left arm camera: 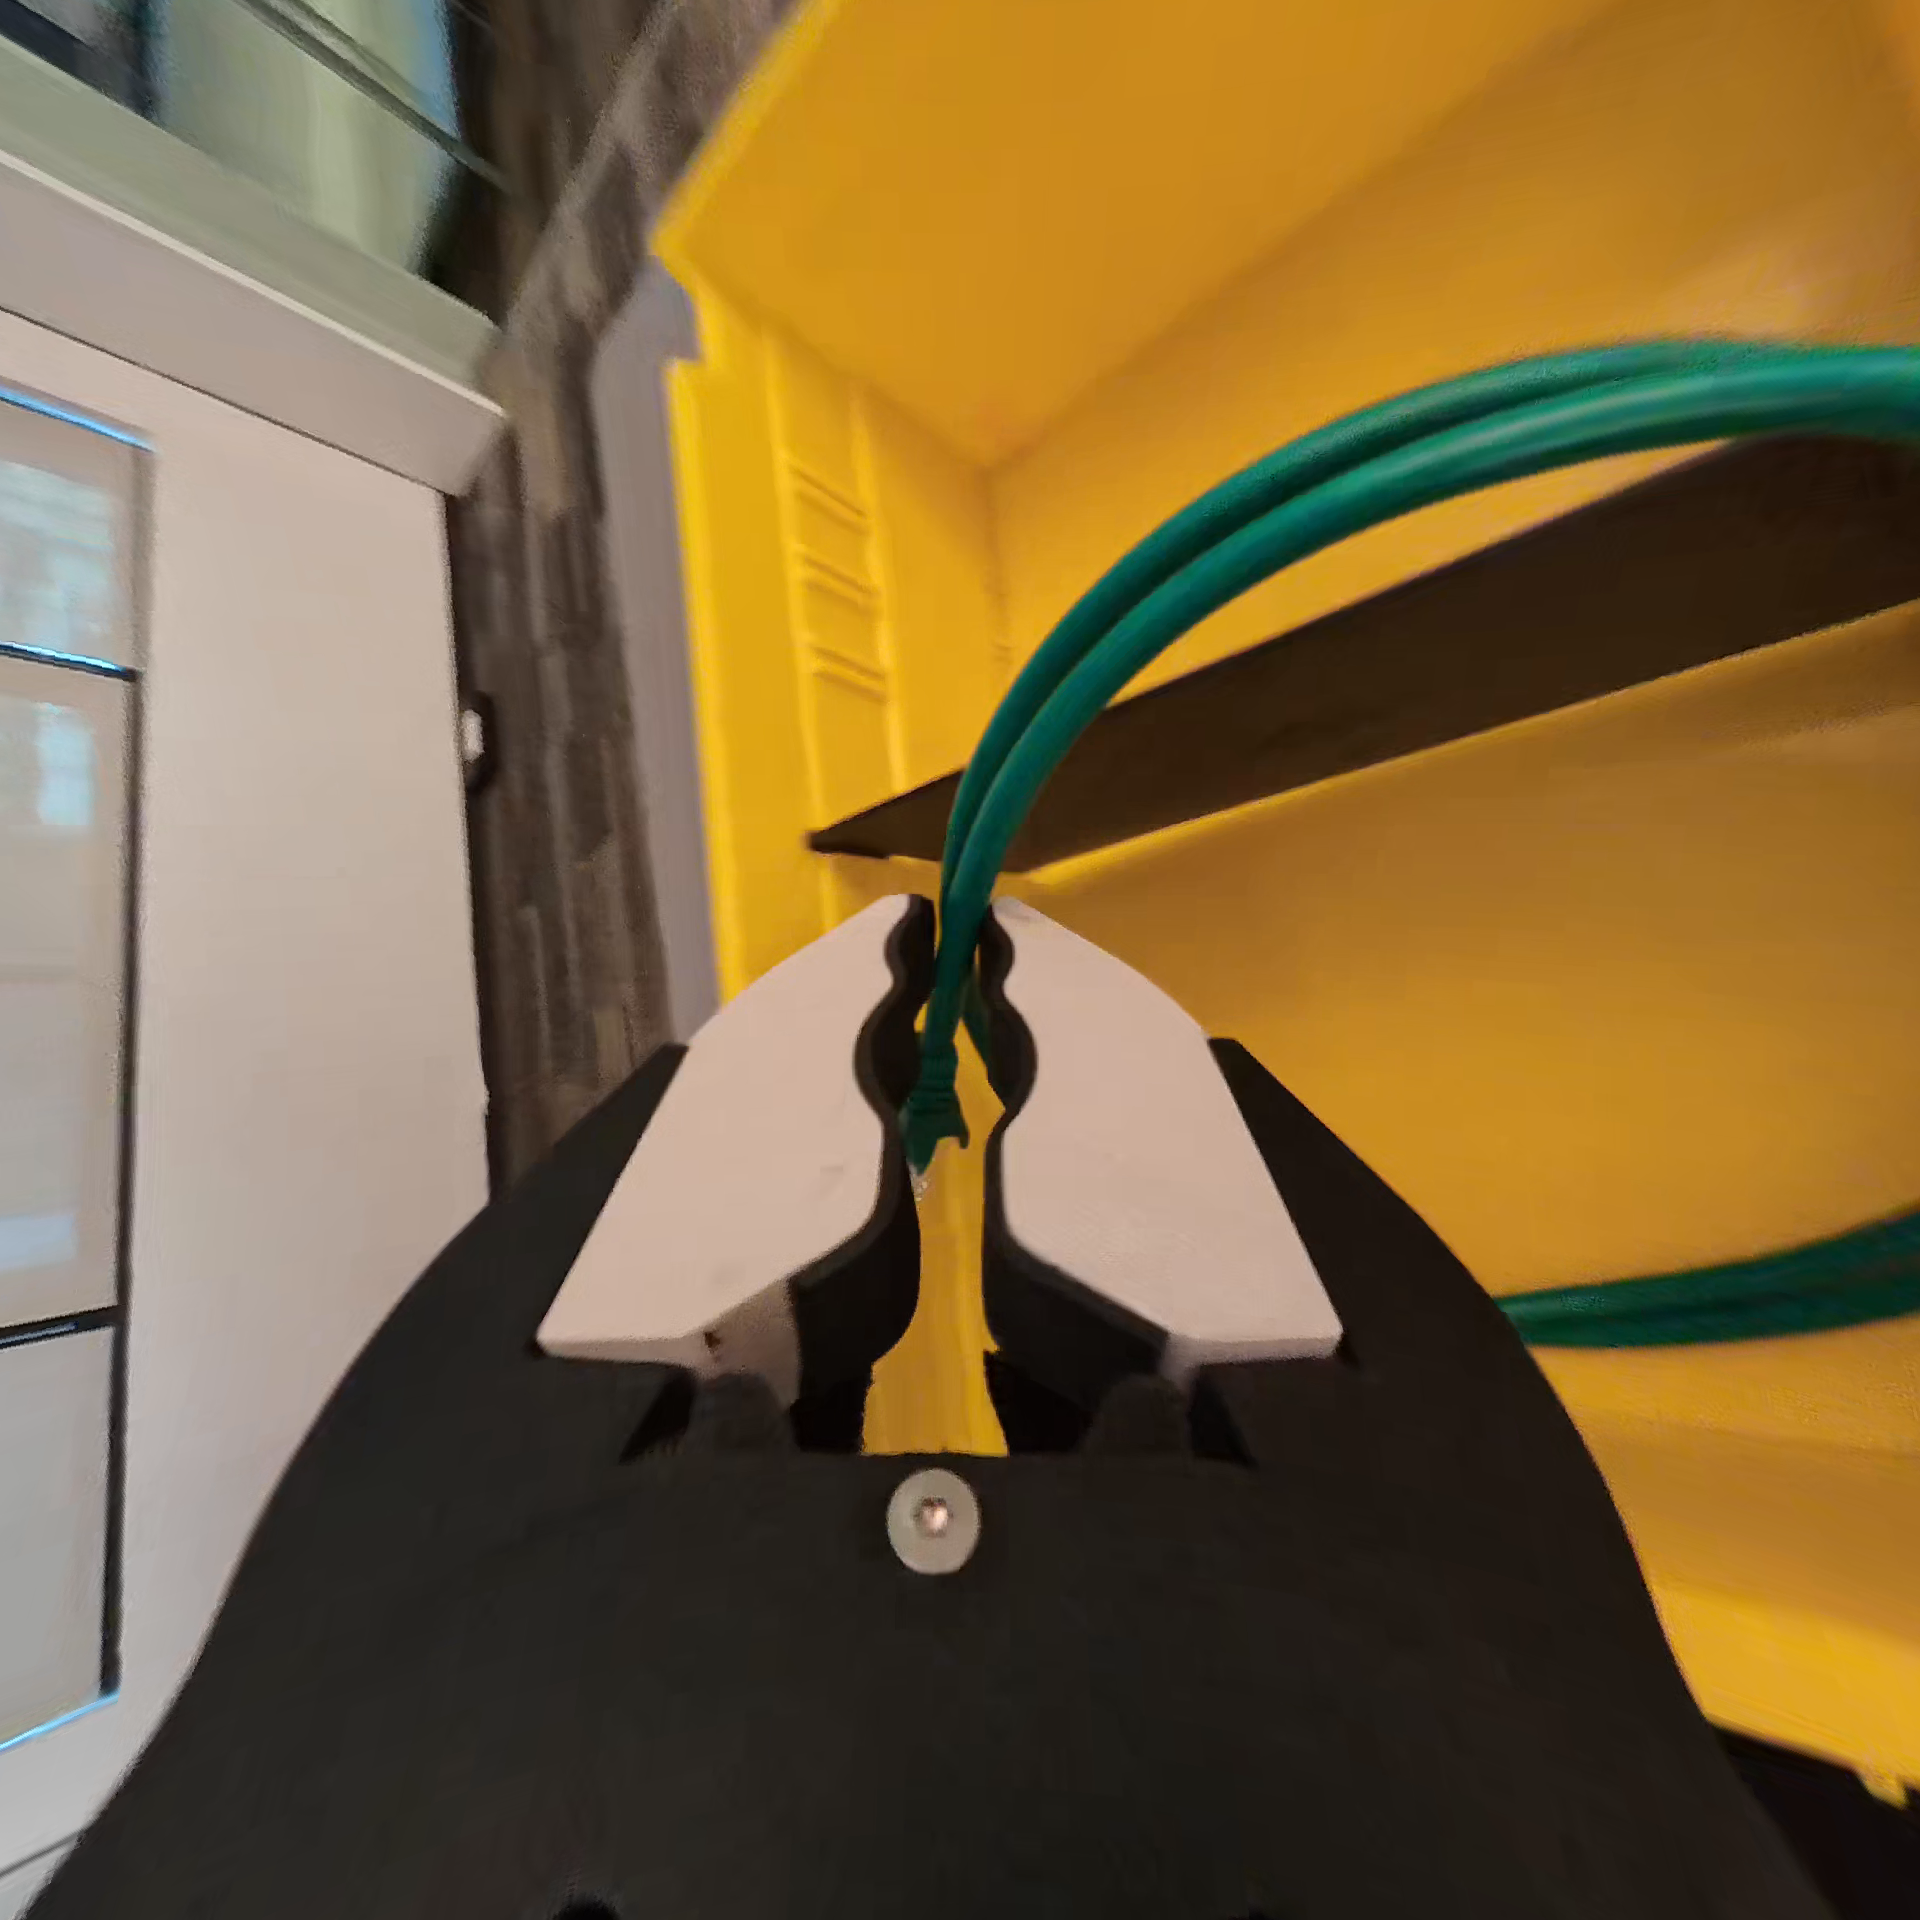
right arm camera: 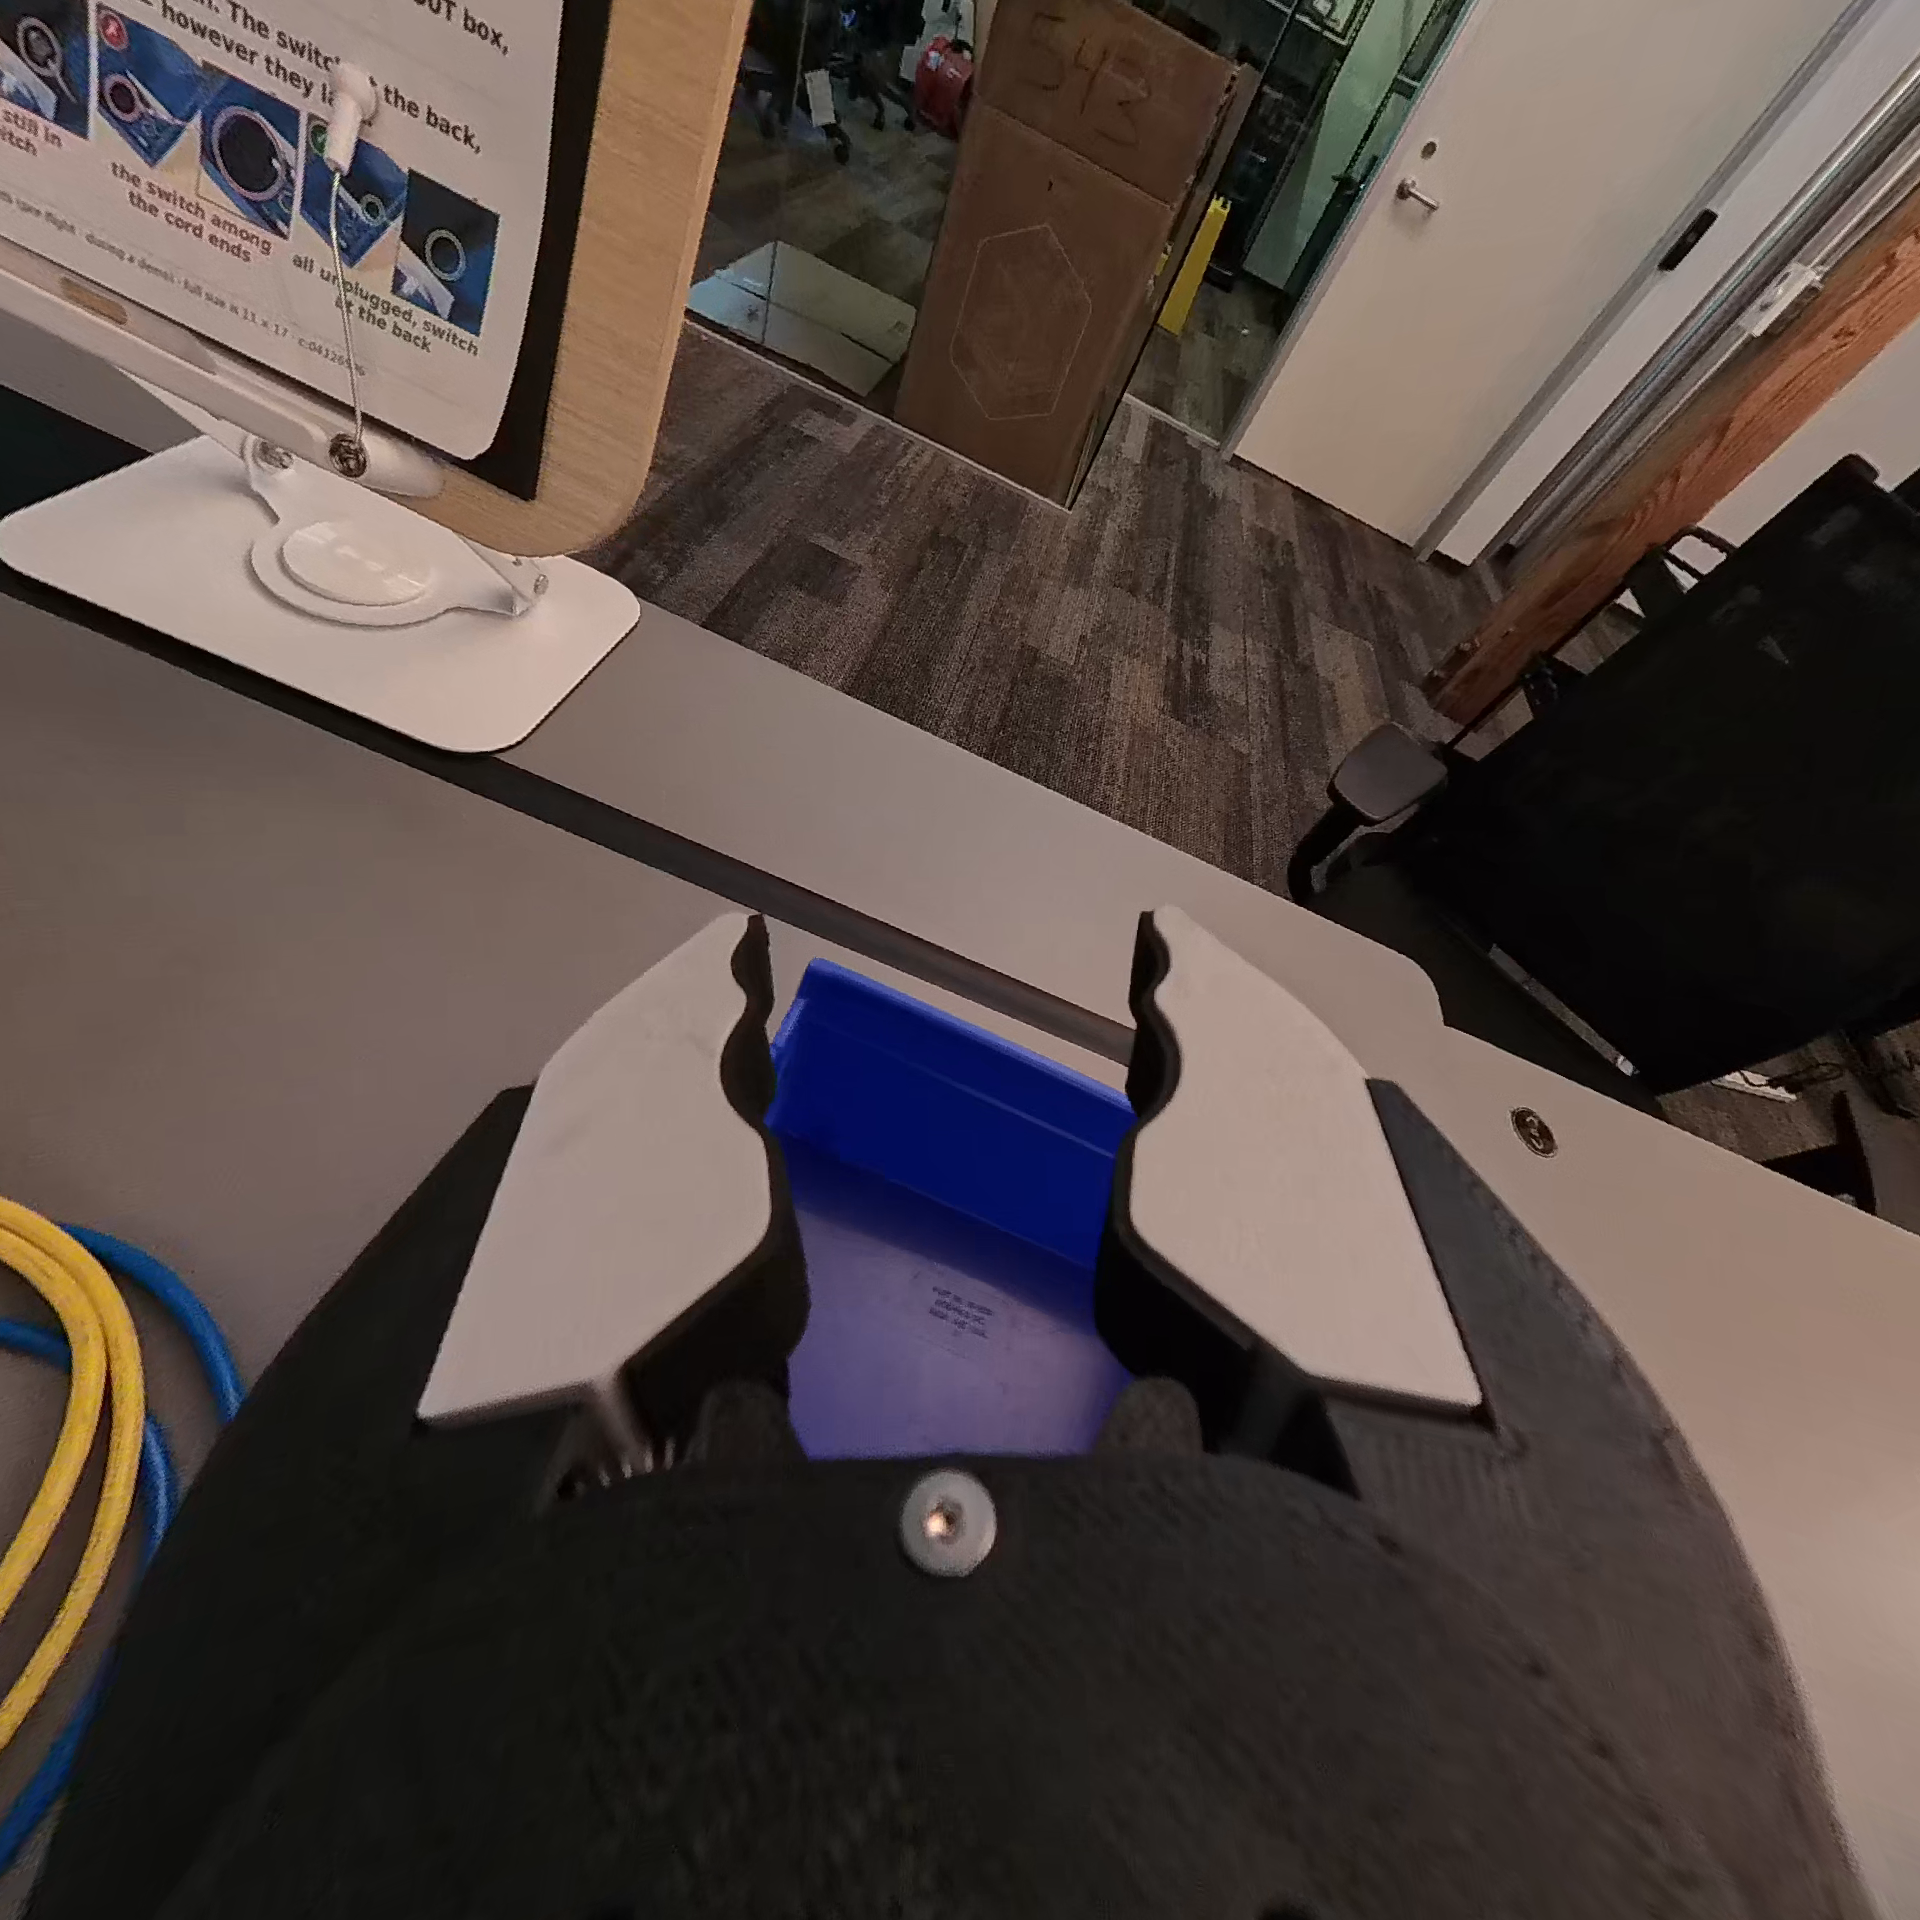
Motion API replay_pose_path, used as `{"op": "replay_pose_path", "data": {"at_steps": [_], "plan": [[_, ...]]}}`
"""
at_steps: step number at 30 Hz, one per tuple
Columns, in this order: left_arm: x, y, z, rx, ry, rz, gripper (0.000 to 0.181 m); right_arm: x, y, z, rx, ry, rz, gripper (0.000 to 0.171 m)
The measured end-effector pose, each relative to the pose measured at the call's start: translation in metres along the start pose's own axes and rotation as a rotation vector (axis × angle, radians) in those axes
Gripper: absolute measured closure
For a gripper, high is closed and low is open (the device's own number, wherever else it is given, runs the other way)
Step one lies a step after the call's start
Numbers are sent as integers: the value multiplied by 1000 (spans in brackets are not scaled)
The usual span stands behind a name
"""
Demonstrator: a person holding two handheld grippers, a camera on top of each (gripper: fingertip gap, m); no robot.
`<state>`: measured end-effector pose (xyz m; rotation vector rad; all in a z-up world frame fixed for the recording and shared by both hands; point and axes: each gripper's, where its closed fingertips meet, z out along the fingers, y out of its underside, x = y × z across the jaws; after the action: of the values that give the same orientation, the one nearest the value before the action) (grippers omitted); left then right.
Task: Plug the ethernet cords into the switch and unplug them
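Fingers of my left gripper (left arm camera: 951, 909) pinch a doubled green cord (left arm camera: 1091, 644) in front of a yellow bin (left arm camera: 1351, 260). My right gripper (right arm camera: 951, 935) gapes wide over a blue bin (right arm camera: 935, 1101), beside yellow and blue cords (right arm camera: 94, 1382) on the table (right arm camera: 364, 883).

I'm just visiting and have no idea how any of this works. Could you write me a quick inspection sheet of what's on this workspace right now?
Surface: grey table, mostly bare.
Job's things: green cord looped inside a yellow bin; no switch seen.
Clutter: blue bin on the table; instruction sheet on a white stand.
Grippers: left gripper, jaws closed on the green cord; right gripper, jaws apart and empty, above the blue bin.
Cables: yellow cord and blue cord coiled at the table's left.
Surroundings: carpet floor, cardboard box, white door, black chair.
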<state>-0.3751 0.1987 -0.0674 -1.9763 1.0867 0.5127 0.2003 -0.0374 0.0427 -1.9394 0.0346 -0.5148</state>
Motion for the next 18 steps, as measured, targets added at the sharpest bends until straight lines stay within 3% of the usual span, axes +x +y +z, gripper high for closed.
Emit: {"op": "replay_pose_path", "data": {"at_steps": [4, 9, 14, 18], "plan": [[-34, -37, -64, 190, -83, -76, 174, -1, -8, -3, 45, -15, 5, 104], [-42, -115, -157, 478, -23, -52, 175, -23, -26, -7, 138, -89, -46, 105], [-13, -202, -247, 754, 135, 70, 176, -69, -54, -27, 285, -228, -186, 107], [38, -249, -289, 880, 371, 217, 176, -103, -68, -46, 376, -352, -254, 107]]}}
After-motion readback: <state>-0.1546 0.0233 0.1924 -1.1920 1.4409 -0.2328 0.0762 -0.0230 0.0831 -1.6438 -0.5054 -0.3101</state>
